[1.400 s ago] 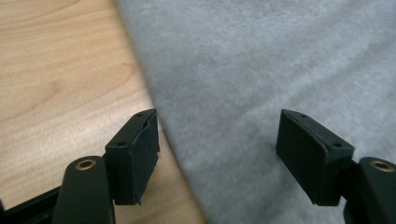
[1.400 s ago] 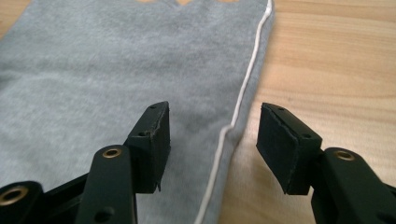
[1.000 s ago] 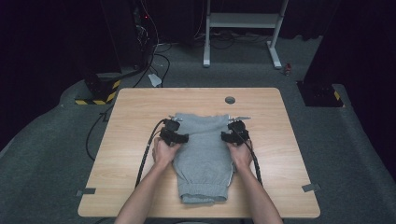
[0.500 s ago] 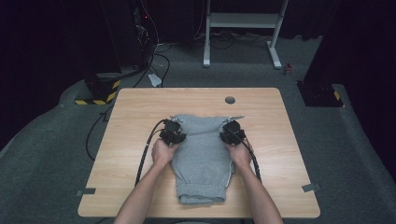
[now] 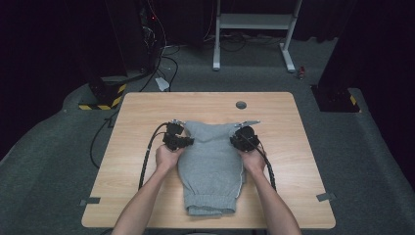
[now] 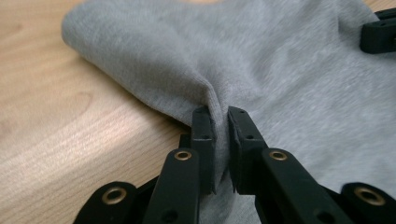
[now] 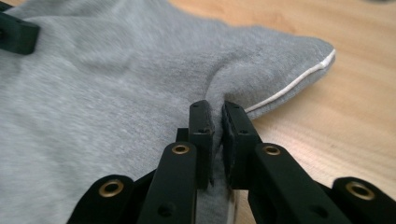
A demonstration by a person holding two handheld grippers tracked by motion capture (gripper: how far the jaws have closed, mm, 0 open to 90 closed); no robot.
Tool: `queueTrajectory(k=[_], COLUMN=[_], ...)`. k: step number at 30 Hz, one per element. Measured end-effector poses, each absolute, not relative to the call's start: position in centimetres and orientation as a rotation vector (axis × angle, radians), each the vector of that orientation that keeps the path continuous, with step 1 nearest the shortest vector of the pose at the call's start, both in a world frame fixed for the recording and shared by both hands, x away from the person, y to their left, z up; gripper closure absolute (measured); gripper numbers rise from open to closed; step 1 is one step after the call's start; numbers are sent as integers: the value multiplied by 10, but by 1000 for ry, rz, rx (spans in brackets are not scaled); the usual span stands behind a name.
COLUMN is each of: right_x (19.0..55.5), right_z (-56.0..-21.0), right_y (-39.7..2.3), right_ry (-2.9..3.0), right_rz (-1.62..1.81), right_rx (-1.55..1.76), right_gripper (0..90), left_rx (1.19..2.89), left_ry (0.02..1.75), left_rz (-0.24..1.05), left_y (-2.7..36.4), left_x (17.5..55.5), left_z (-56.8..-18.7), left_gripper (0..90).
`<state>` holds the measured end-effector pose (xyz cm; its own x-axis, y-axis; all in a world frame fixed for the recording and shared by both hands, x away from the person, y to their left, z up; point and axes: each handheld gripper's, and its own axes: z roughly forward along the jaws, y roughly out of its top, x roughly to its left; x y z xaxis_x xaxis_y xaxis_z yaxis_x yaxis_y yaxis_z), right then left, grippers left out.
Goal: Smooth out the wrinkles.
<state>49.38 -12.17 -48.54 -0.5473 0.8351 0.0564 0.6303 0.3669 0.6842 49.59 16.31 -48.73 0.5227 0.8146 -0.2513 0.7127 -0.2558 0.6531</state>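
Both grippers have just been closing, and now each one pinches a fold of the grey garment, which lies in the centre of the high view on the table. The garment is already folded into a long narrow shape: its ribbed hem is at the lower centre of the frame, and its upper edge is near the middle of the table. I judge that the earlier folds are finished and that one more fold is being prepared, probably bringing the upper part down toward the hem, or lifting the whole piece.

The left gripper stands at the upper left corner of the garment. In the left gripper view its jaws are almost together, and a ridge of grey cloth rises between them, so the hold looks firm. The wood of the table is at the left of that frame, and the cloth covers the right part.

The right gripper stands at the upper right corner. In the right gripper view its jaws are also nearly together on a raised fold of the cloth, just beside a thin white seam that runs along the edge at the right of the frame.

The cloth is not yet lifted; it lies flat apart from the two pinched folds. The carrying over, the laying down and the release are left.
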Motion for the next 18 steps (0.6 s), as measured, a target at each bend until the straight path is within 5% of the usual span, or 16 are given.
queueTrajectory(k=[18], right_x=[496], right_z=[-438], right_y=[-138], right_ry=[2279], right_rz=[1132], right_rx=[1308], right_gripper=[837], left_rx=[1943], left_ry=[1178], left_rz=[180], left_y=[172], left_x=[506], left_z=[-434], left_gripper=[821])
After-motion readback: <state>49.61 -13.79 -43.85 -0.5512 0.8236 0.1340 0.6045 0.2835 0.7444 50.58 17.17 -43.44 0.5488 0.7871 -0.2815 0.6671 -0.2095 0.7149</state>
